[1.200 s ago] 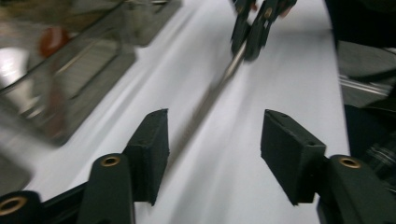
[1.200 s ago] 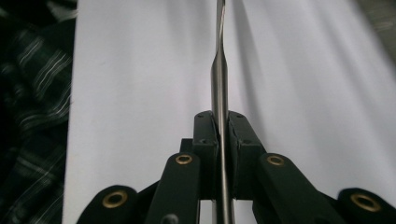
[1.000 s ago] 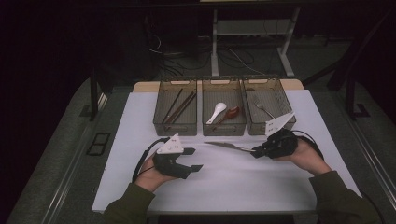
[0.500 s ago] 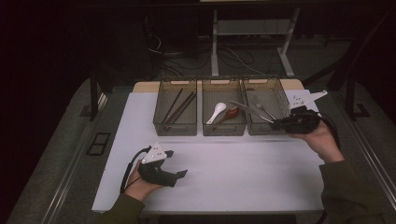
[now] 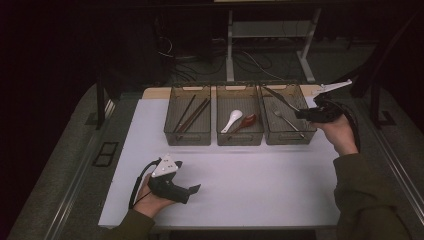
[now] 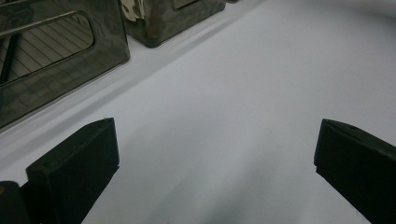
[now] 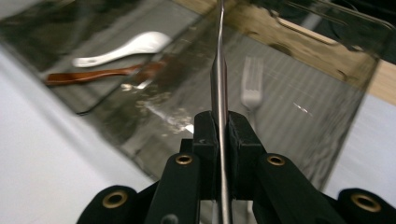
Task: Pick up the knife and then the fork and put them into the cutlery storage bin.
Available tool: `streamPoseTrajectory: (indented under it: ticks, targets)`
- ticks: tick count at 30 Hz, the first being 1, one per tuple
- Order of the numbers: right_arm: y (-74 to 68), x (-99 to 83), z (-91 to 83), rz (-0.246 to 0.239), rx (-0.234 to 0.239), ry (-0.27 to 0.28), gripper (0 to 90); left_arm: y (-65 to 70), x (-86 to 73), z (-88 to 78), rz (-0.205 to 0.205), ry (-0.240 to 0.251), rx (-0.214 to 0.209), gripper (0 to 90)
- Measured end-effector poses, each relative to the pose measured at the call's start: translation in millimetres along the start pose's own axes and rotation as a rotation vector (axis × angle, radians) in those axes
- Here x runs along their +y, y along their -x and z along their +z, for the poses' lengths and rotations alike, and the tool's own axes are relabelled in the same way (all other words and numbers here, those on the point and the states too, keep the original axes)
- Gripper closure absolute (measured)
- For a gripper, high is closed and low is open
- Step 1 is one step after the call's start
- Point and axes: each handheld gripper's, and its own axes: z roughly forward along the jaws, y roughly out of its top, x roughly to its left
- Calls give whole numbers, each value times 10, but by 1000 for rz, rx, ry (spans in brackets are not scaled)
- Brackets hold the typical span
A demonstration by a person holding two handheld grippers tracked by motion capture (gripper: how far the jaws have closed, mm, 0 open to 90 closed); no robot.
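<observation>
My right gripper (image 5: 301,114) is shut on the handle of a metal table knife (image 5: 279,99), which it holds over the right bin (image 5: 290,137), blade pointing to the far left. In the right gripper view the knife (image 7: 219,70) runs straight up from the closed right gripper (image 7: 219,133), above a fork (image 7: 252,88) lying in that bin. My left gripper (image 5: 194,189) rests low over the white table near its front left. Its jaws have just been opening and stand wide apart in the left gripper view (image 6: 215,154), with nothing between them.
Three dark mesh bins stand in a row at the back of the white table (image 5: 260,185). The left bin (image 5: 187,136) holds chopsticks (image 5: 192,112). The middle bin (image 5: 240,138) holds a white spoon (image 5: 231,121) and a brown spoon (image 5: 246,121).
My right hand has carried the knife from the table's middle up and back to the right bin. My left hand has drawn back toward the front edge, and its jaws have spread.
</observation>
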Motion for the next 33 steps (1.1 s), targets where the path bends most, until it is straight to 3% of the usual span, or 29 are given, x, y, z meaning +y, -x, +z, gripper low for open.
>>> streamPoseTrajectory:
  ticks: [8, 17, 24, 28, 33]
  targets:
    - [71, 19, 311, 47, -70, -98, 828, 22, -1, 20, 24, -4, -13, 0]
    - [93, 19, 522, 69, -61, -173, 826, 33, -4, 41, 32, -9, -26, 0]
    - [44, 19, 623, 51, -56, -223, 824, 33, -5, 52, 33, -18, -34, 0]
    - [32, -2, 649, 52, -57, -231, 809, 30, -3, 48, 30, -20, -30, 0]
    - [64, 11, 549, 78, -35, -143, 712, 27, -1, 40, 30, -16, -29, 0]
